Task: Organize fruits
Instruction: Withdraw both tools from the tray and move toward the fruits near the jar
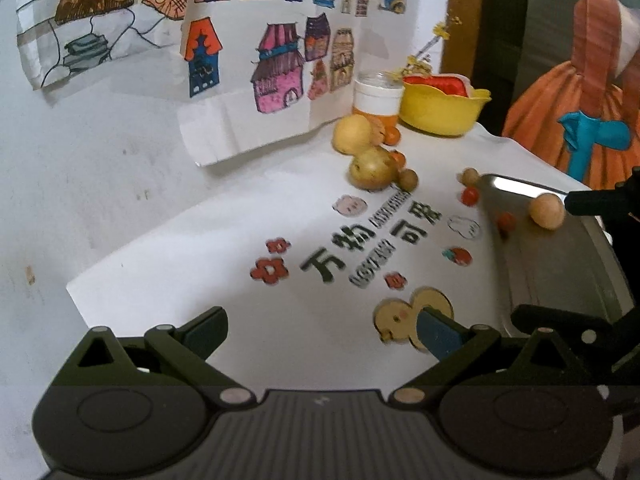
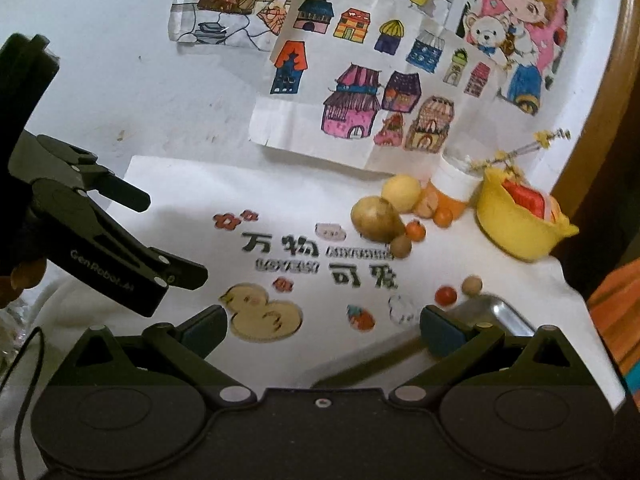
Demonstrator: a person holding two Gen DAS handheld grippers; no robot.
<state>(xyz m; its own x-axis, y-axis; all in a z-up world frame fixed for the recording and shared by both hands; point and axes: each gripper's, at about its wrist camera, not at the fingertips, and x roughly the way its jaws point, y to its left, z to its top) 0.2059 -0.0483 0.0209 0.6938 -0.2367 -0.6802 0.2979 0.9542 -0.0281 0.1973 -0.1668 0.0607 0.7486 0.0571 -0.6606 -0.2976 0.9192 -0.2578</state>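
Loose fruit lies at the far side of a white printed cloth [image 2: 192, 200]: a brown pear [image 2: 376, 218], a yellow round fruit [image 2: 401, 193], small oranges [image 2: 443, 216] and a brown ball-shaped fruit [image 2: 401, 246]. A red cherry tomato [image 2: 445, 295] and a tan fruit [image 2: 472, 285] sit beside a metal tray [image 1: 560, 264]. Another tan fruit [image 1: 546, 211] rests on the tray, next to one black fingertip [image 1: 588, 202] of my right gripper. My right gripper [image 2: 320, 332] is open and holds nothing. My left gripper [image 1: 320, 334] hovers open over the cloth, left of the tray.
A yellow bowl [image 2: 520, 220] with something red inside and a white-labelled jar [image 2: 452, 184] stand at the back right. Coloured drawings [image 2: 360, 92] hang on the white wall behind. A person's fingers [image 2: 20, 276] hold the left gripper. A wooden frame [image 1: 460, 20] rises at right.
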